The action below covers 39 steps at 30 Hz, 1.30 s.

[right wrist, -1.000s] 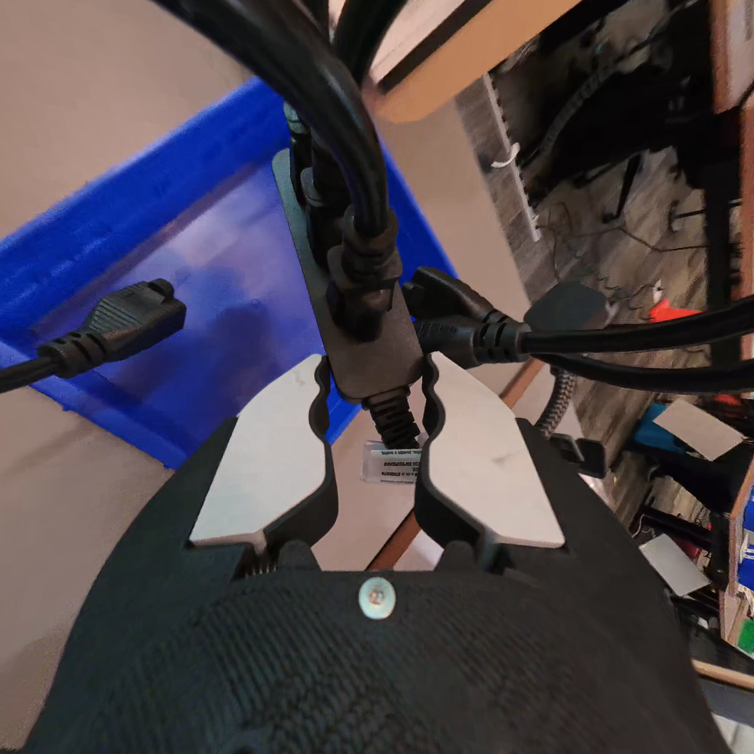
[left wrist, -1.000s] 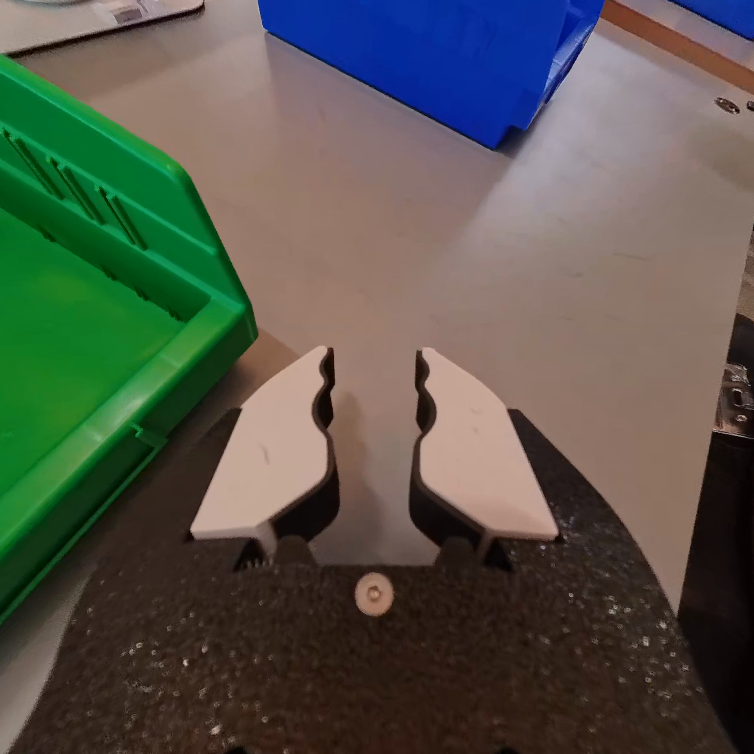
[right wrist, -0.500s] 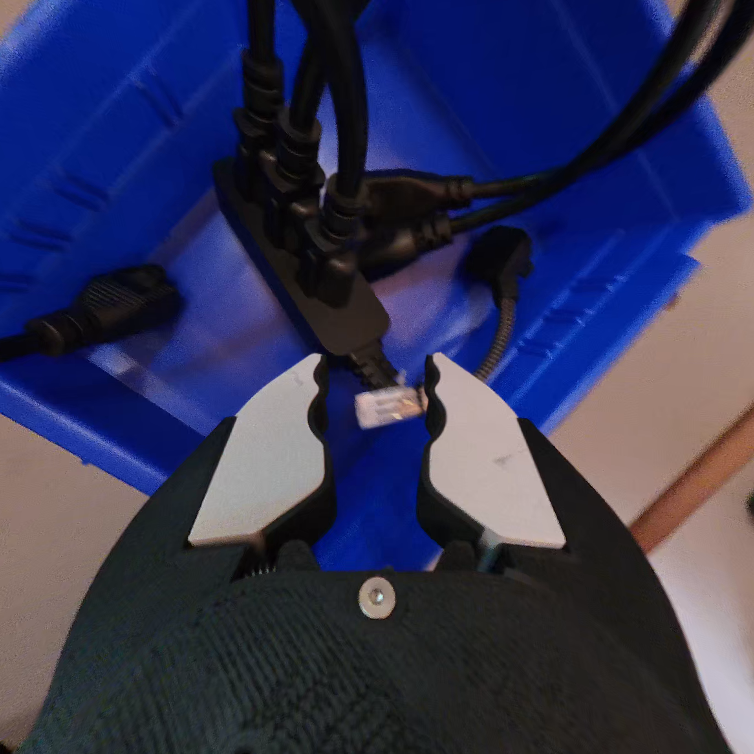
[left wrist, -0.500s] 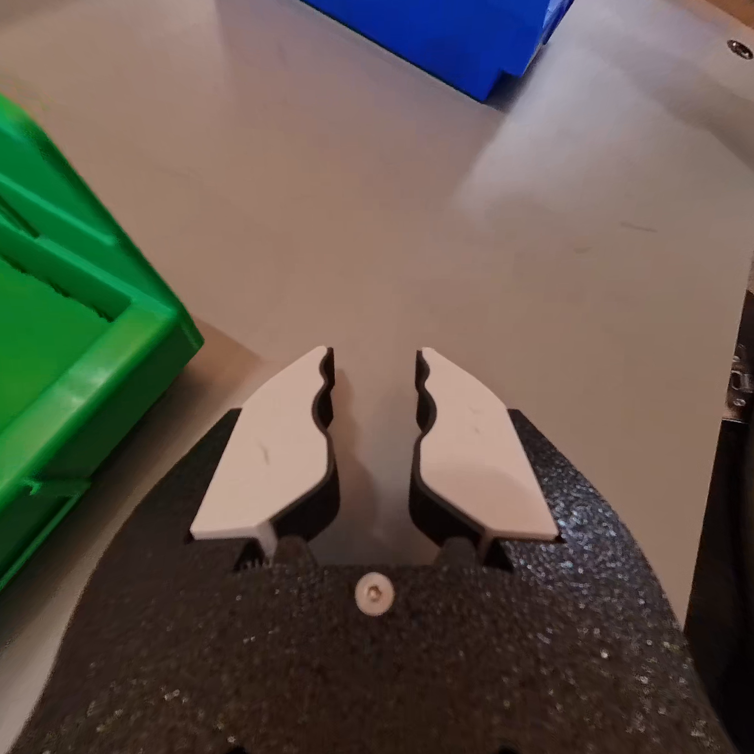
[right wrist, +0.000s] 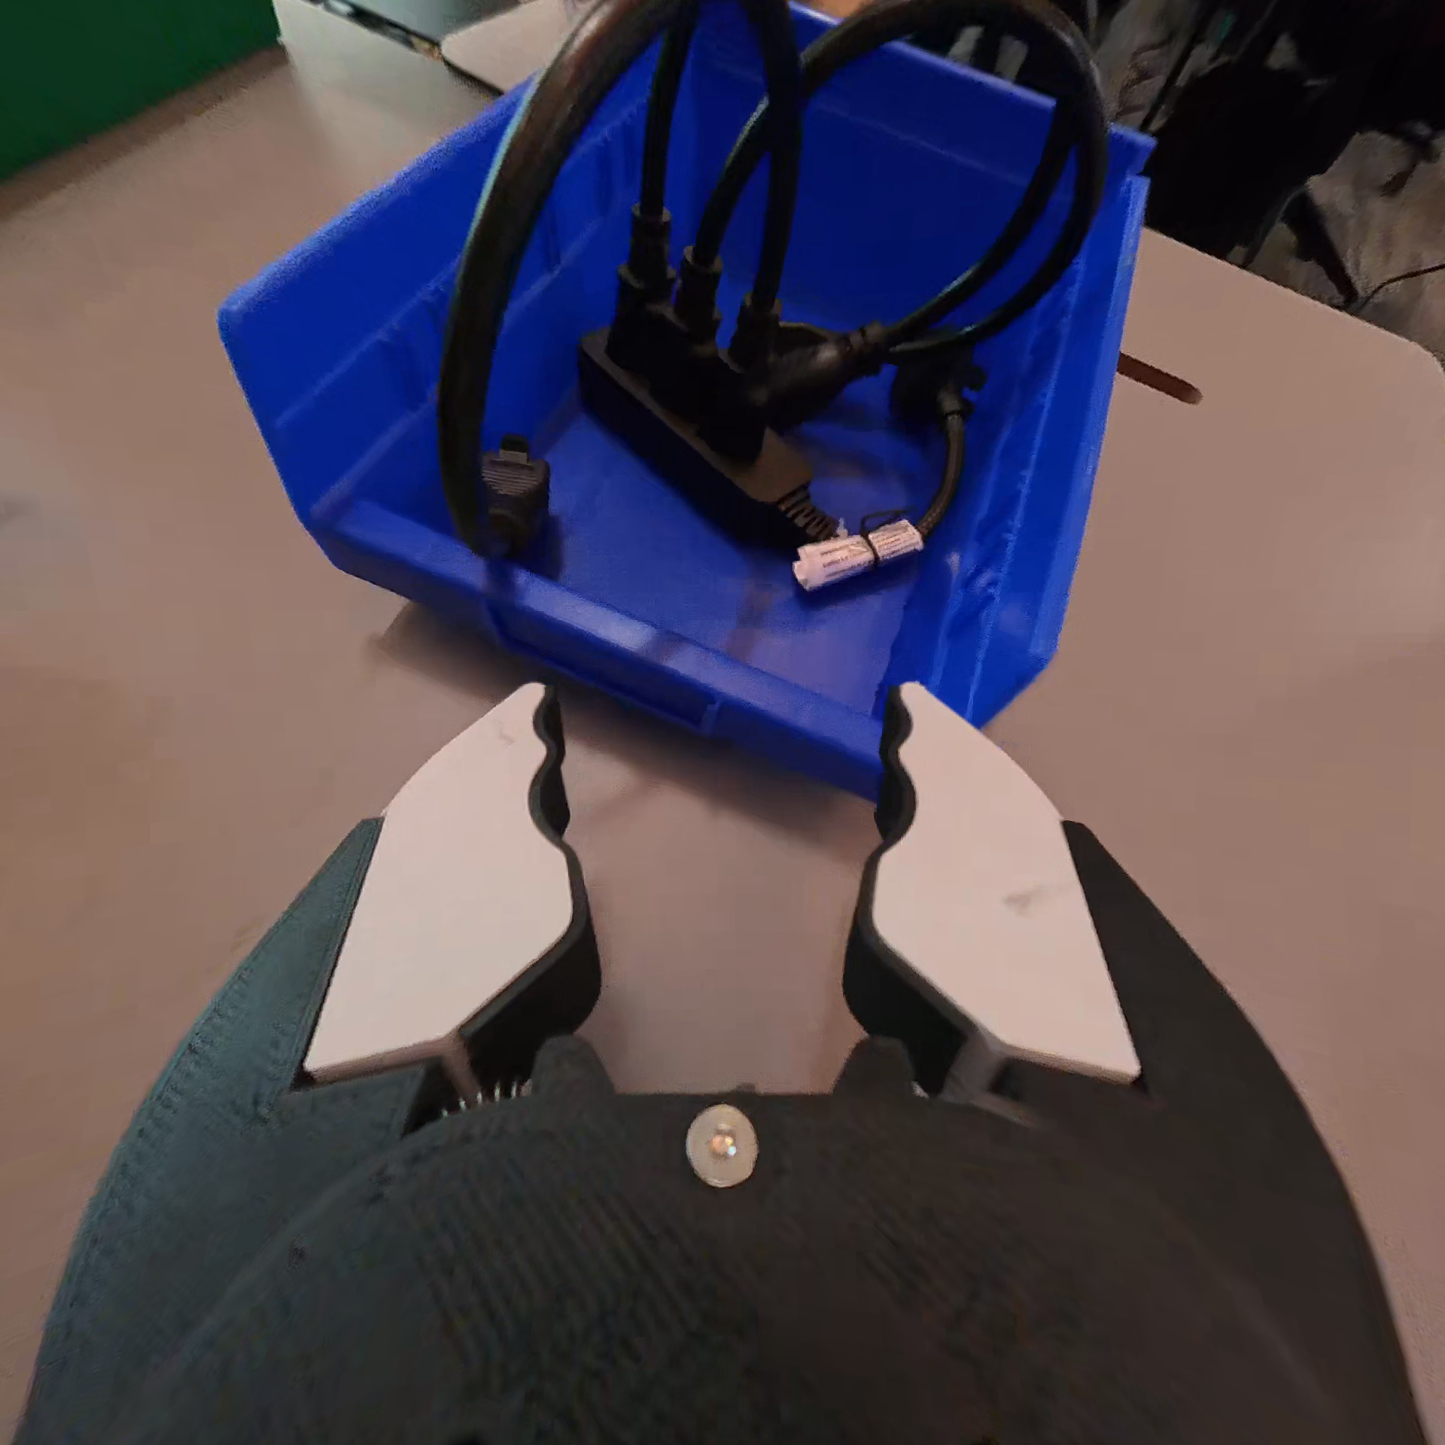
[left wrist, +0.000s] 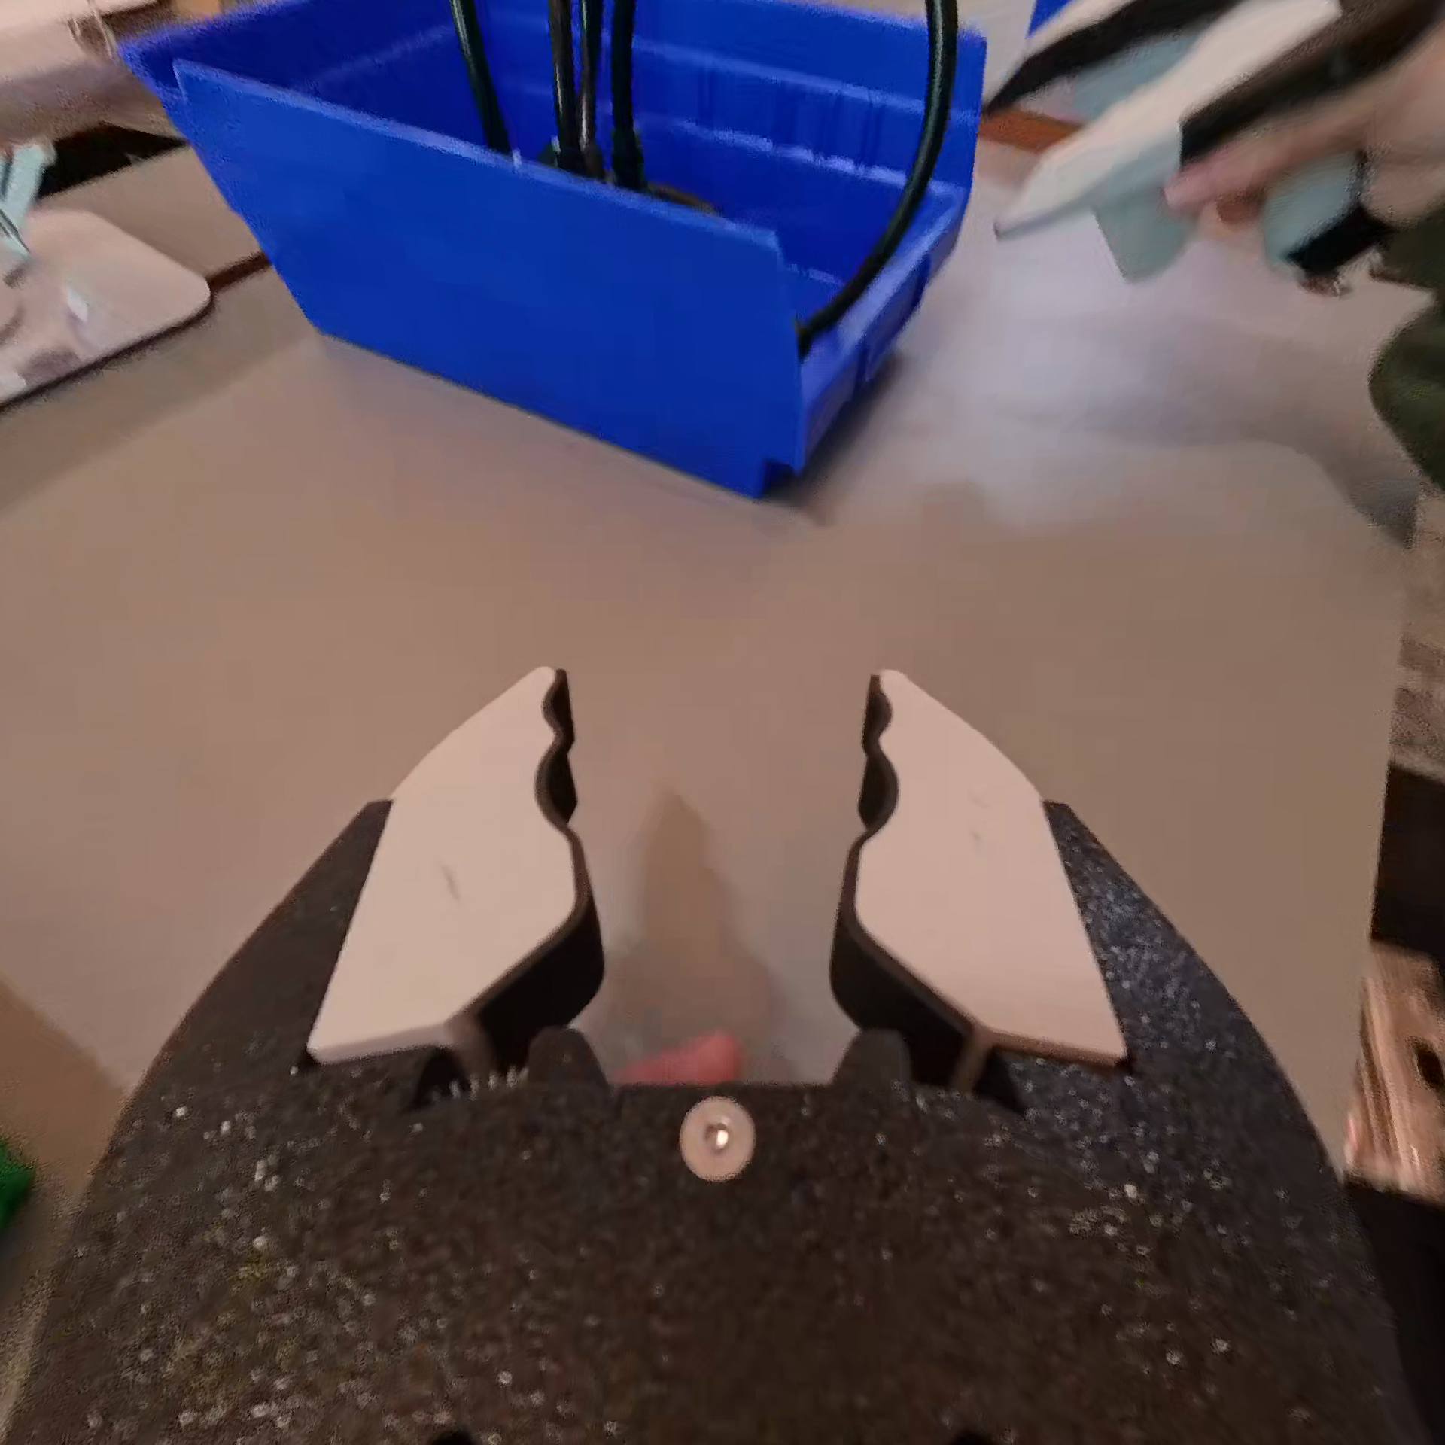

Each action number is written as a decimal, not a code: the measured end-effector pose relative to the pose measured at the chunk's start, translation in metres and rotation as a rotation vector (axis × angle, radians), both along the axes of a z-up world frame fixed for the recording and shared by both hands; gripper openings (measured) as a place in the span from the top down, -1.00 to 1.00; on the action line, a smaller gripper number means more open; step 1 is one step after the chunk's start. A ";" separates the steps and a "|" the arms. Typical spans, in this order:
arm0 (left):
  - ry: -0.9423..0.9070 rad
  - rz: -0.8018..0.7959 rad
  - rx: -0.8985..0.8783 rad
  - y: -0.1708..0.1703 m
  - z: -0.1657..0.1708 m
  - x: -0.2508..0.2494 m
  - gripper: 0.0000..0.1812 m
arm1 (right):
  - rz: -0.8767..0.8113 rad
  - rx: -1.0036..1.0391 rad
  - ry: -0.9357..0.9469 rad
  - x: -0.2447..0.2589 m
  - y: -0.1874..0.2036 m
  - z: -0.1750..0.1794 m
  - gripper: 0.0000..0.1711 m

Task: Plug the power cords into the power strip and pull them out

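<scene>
A black power strip point(right wrist: 688, 426) lies inside a blue bin point(right wrist: 672, 649) with several black power cords point(right wrist: 500, 258) plugged into it, looping up over the bin. A loose cord connector point(right wrist: 512, 485) rests at the bin's left front. My right gripper point(right wrist: 723, 719) is open and empty, just in front of the bin's low front lip. My left gripper point(left wrist: 715, 696) is open and empty over the bare table, well short of the blue bin point(left wrist: 500, 266), where the cords point(left wrist: 579, 86) stick up.
A white tag bundle point(right wrist: 856, 551) lies on the strip's own cable in the bin. The other gripper, held by a hand point(left wrist: 1220, 172), shows blurred at the upper right of the left wrist view. A green bin corner point(left wrist: 12, 1188) is at the left edge. The grey table point(left wrist: 391, 625) spreads around.
My right gripper let go of the power strip, left it in the blue bin, backed away and opened wider. My left gripper swung away from the green bin toward the blue bin and opened wider.
</scene>
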<state>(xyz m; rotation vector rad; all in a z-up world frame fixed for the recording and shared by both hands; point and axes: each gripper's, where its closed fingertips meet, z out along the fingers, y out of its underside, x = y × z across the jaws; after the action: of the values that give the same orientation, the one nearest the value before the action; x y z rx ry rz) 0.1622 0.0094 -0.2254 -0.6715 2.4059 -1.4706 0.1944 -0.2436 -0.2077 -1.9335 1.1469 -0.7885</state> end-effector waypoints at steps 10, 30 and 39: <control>0.203 0.285 0.028 -0.109 0.044 0.113 0.16 | -0.089 0.026 -0.093 -0.001 -0.032 0.025 -0.02; 0.243 0.359 0.385 -0.088 -0.021 0.168 0.86 | 0.034 0.048 -0.172 -0.011 0.002 0.055 0.10; 0.210 0.165 0.413 0.033 -0.021 0.055 0.89 | 0.198 0.012 -0.216 -0.026 0.061 0.078 0.11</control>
<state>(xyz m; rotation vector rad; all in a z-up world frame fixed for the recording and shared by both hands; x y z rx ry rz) 0.2176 0.0423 -0.2465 -0.9292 2.6177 -0.8370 0.1683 -0.1826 -0.1301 -1.8656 0.8154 -0.8556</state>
